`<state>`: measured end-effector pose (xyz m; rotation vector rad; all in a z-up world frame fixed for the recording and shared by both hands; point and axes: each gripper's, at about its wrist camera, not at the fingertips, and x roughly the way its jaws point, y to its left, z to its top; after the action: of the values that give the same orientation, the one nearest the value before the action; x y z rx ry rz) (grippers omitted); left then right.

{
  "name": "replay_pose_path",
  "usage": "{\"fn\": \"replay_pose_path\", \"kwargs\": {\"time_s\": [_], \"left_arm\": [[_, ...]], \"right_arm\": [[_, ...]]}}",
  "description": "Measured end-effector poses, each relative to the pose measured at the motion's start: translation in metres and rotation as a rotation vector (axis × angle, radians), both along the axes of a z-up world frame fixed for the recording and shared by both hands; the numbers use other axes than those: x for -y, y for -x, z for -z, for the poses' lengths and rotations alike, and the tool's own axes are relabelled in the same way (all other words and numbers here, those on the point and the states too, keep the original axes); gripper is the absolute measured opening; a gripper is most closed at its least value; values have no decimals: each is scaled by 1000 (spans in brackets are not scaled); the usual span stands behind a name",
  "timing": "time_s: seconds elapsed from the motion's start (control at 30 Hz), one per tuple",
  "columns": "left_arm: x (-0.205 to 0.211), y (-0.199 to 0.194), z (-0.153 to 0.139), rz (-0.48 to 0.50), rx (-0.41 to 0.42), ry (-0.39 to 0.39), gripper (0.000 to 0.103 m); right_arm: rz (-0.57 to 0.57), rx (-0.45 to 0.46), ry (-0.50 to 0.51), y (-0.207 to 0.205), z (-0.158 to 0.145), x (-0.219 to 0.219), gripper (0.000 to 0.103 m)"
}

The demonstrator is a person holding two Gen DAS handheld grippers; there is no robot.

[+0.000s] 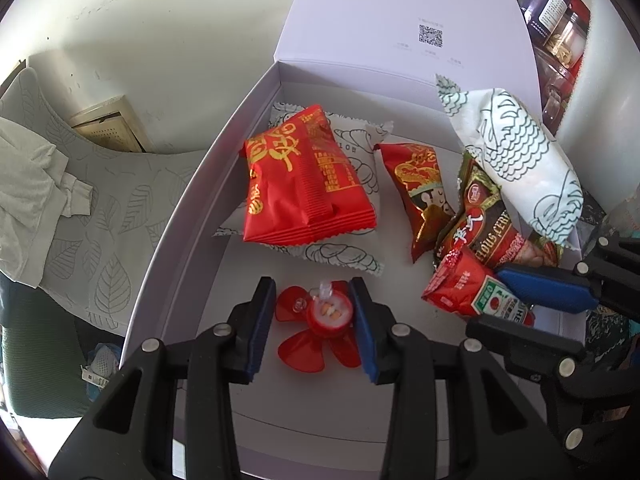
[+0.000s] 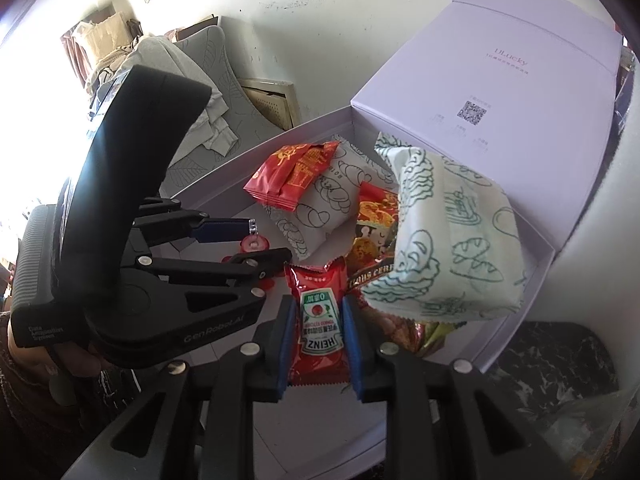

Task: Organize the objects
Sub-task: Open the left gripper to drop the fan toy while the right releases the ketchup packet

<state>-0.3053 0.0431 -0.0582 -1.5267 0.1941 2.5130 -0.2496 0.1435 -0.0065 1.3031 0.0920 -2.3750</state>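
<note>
An open white gift box [image 1: 224,148] holds snack packets. My left gripper [image 1: 314,300] straddles a small red fan toy [image 1: 326,320] on the box floor; its right pad touches the toy's hub, the left pad stands apart. In the right wrist view the left gripper [image 2: 260,240] shows with the toy [image 2: 254,243] at its tips. My right gripper [image 2: 318,316] is shut on a red Heinz ketchup sachet [image 2: 320,320] above the box's front right; the sachet shows in the left wrist view [image 1: 476,294] too.
In the box lie a red-gold packet [image 1: 304,180] on a white bread-print packet [image 1: 360,152], a red figure packet [image 1: 420,188], a cereal packet [image 1: 488,232] and a white wave-print packet [image 1: 520,160]. The lid [image 1: 400,12] stands open behind. Jars [image 1: 556,8] stand at the far right.
</note>
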Motion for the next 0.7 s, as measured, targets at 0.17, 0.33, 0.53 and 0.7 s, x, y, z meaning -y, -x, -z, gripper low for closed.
{"fn": "replay_pose_path", "kwargs": {"time_s": [0.17,0.33,0.53,0.7], "left_arm": [[-8,-1,1,-7,-14,47,56],[-11,-6,0,4,-17,50,56],[-8,-17,-18,0,-52,-8,56],[1,-24,-32,-18,-77,-35,56]], "right_arm": [[-3,-7,-16,0,1,1,25],[15,-7,-20,-3,1,0,25],[39,-15,-18,-14,-6,-3,25],[53,-42,-25,-24,-19,-4,28]]}}
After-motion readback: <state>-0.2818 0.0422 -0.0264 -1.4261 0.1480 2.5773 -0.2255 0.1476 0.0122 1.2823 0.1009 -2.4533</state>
